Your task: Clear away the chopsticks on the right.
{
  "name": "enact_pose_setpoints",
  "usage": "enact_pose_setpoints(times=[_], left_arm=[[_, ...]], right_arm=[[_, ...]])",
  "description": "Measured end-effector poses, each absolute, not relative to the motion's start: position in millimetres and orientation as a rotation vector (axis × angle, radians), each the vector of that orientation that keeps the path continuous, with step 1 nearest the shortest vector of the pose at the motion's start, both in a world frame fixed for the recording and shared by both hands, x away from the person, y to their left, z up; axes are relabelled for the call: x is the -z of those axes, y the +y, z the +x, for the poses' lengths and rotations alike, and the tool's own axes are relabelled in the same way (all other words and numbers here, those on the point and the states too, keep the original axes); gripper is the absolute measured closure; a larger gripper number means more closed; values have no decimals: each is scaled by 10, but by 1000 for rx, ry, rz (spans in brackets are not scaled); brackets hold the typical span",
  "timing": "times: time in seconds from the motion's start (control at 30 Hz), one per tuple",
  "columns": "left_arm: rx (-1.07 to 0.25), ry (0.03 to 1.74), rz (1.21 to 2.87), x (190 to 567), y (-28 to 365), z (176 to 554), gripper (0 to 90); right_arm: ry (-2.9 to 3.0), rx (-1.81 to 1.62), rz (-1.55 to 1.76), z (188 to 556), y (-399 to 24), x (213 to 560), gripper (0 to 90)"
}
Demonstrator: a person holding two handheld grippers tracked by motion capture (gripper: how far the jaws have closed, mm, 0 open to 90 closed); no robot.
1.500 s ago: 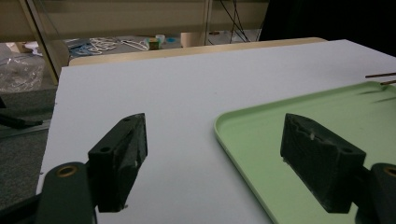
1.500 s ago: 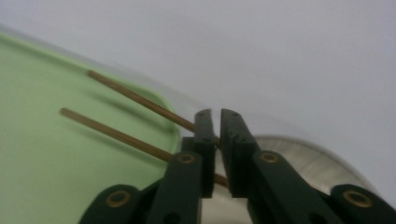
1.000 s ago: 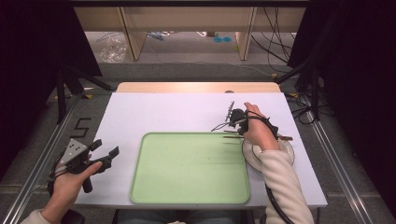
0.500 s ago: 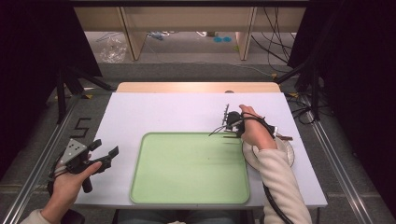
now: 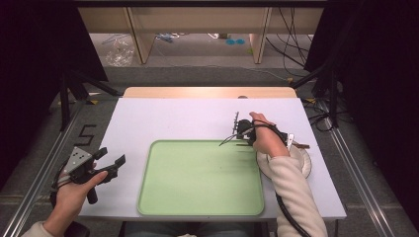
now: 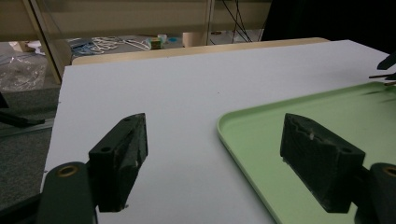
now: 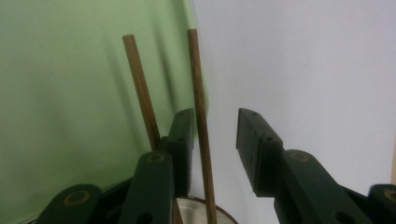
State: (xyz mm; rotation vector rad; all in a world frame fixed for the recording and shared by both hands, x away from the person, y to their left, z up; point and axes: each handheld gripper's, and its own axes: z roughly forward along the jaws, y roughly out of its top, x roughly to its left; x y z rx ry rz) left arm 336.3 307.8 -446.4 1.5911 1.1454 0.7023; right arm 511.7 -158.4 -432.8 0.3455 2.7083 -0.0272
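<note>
Two brown chopsticks (image 5: 240,145) lie across a white plate (image 5: 307,165), their tips pointing left over the edge of the green tray (image 5: 197,177). My right gripper (image 5: 236,132) hovers over them, aimed at the tray. In the right gripper view its jaws have just been closing. One chopstick (image 7: 198,93) runs between them close to the left jaw, and the other (image 7: 140,88) lies outside that jaw. The pads of the right gripper (image 7: 215,116) do not press it. My left gripper (image 5: 112,155) is held at the table's front left, open and empty (image 6: 214,123).
The tray (image 6: 327,107) takes up the middle of the white tabletop (image 5: 173,118) and holds nothing. The plate's rim (image 7: 196,203) shows just below the right jaws. Shelving legs, cables and floor clutter lie beyond the far table edge.
The right hand has crept slightly left over the plate and its jaws have narrowed around one chopstick. The left hand and gripper have not moved.
</note>
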Motion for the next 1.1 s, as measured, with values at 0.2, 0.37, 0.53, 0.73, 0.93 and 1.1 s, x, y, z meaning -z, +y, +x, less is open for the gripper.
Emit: enact_pose_setpoints(times=[0.2,0.37,0.53,0.73,0.93,1.1], left_arm=[[-701,1151,1586,4464,3080,3361,234],[-703,1146,1590,4464,3080,3363,234],[-702,1151,1588,4465,3078,3361,235],[-702,1153,1588,4465,3080,3359,235],[-703,1151,1590,4465,3081,3359,234],[-703,1152,1590,4465,3082,3358,235]], right_arm=[[2722,32,344,5133,-1547,4362,718],[2723,38,325,5133,-1535,4377,746],[2720,57,309,5128,-1512,4401,786],[2716,66,293,5132,-1501,4424,847],[2700,77,264,5130,-1505,4419,874],[2680,67,251,5126,-1508,4394,875]])
